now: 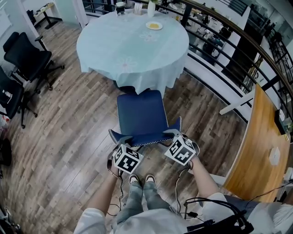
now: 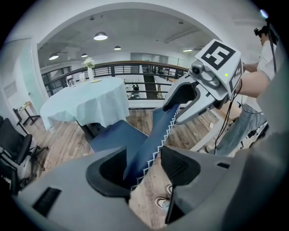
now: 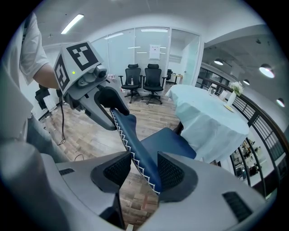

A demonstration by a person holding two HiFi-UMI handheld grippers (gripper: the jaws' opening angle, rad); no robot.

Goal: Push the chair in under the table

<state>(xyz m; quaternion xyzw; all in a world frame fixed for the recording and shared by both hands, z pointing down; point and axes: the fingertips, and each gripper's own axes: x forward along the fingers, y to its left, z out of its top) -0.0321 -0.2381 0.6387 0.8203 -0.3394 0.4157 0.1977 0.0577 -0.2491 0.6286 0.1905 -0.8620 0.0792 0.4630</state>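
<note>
**At the round table: one blue chair, two grippers on its backrest**

One blue chair [image 1: 142, 114] stands on the wood floor and faces one round table [image 1: 132, 45], which is covered with a pale blue cloth. The front edge of the seat is just at the hanging hem of the cloth, and the rest of the seat is outside the table.

Two grippers are at the top of the backrest [image 1: 145, 140], one near each end. The left gripper [image 1: 125, 139] has its two jaws wide apart. The backrest edge is between them, against one jaw and clear of the other. The right gripper [image 1: 173, 133] is alike: jaws apart, with the backrest lying on one pad only.

On the table are one plate [image 1: 154, 26] and one white vase [image 1: 151, 8]. At the left stand a black office chair [image 1: 28, 58] and a second office chair [image 1: 9, 93].
</note>
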